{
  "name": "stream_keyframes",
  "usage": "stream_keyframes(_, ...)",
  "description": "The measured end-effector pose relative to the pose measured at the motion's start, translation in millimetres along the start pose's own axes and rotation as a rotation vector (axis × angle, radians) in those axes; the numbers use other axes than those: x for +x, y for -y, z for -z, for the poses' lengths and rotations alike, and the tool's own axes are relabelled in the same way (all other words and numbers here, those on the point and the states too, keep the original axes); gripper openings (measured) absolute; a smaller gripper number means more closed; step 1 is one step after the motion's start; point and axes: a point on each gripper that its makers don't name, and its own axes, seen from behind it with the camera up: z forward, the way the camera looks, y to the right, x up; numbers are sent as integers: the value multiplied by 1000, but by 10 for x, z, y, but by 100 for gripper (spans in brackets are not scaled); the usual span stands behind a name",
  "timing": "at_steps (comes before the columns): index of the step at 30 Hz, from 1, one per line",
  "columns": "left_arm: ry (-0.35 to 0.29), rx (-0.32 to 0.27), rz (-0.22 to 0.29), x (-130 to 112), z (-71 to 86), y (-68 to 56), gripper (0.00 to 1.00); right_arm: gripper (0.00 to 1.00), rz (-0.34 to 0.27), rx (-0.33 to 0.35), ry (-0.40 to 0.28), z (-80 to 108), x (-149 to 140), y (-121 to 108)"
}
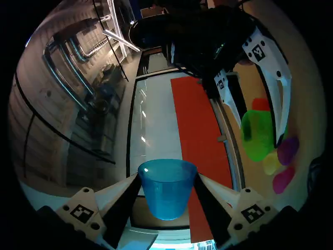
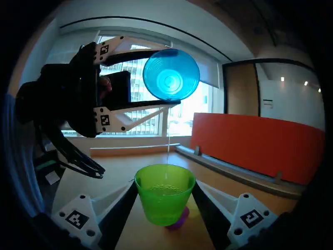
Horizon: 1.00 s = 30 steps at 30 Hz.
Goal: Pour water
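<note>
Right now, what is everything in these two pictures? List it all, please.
blue cup: one, see-through blue, tipped over the green cup.
green cup: one, green, under the blue cup, holding some water.
water stream: one, clear, falling from blue cup into green cup.
spare cups: four, red, purple, yellow, pink, on the table.
table: one, light wood, below the cups.
partition: one, orange-red, beside the table.
window: one, bright, behind the blue cup.
left gripper: one, white, shut on blue cup.
right gripper: one, white, shut on green cup.

Blue cup (image 1: pixel 167 189) and green cup (image 2: pixel 165 193) — translucent, glossy plastic; tabletop (image 2: pixel 120 166) — smooth wood.
</note>
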Motion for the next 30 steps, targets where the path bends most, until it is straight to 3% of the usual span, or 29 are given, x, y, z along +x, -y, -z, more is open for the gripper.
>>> stream_keyframes(21, -8, -4, 16, 39, 8, -76, 87, 90, 1, -5, -2, -1, 24, -19)
stream_keyframes(24, -6, -5, 43, 28, 13, -76, 87, 90, 2, -6, -3, 0, 32, -16)
stream_keyframes(30, -4, -18, 192, 14, 11, -113, 87, 90, 3, -11, -5, 11, 38, -13)
